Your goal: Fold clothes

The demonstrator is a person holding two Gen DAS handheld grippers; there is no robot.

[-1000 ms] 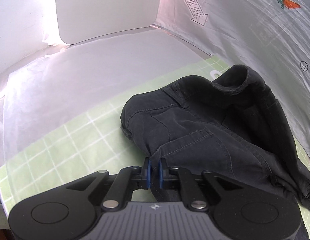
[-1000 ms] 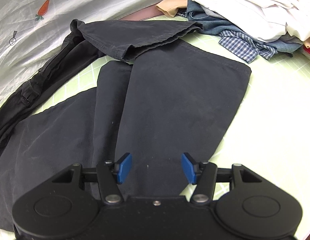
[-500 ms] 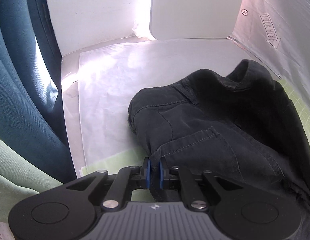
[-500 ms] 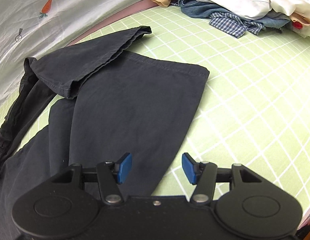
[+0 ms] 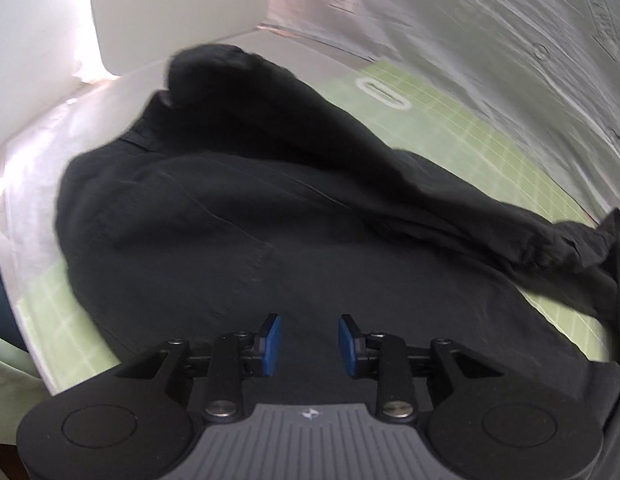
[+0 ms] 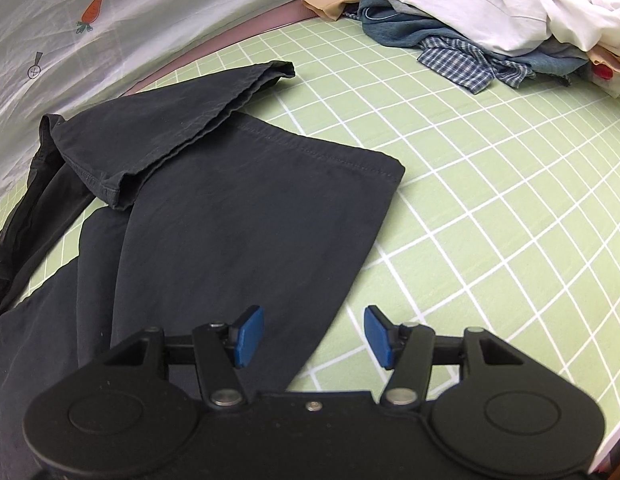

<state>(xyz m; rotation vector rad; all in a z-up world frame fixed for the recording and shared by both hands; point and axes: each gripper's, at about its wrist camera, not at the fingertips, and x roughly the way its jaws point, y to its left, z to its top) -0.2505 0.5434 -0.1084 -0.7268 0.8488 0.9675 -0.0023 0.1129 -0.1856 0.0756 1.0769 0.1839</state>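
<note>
The left gripper (image 5: 308,345) hovered with its blue fingers (image 5: 271,344) spread apart and nothing between them, just above the bunched waist end of the dark trousers (image 5: 270,216). The right gripper (image 6: 313,337) was also wide open and empty, poised over the edge of a trouser leg (image 6: 250,208) where the cloth met the green gridded mat (image 6: 489,200) on the surface.

The likely trouble was the heap at the waist: with neither gripper holding cloth, the mounded fabric could slump or keep its wrinkles, and a fold made over it would probably come out lopsided. The far leg already lay doubled back on itself near the hem, so a pinch there might catch only one layer. The left view was blurred, so finer detail there could not be told.

Counted: one pair of trousers, two legs, two grippers, one mat, and one pile of other laundry (image 6: 489,20) well apart at the far corner.
</note>
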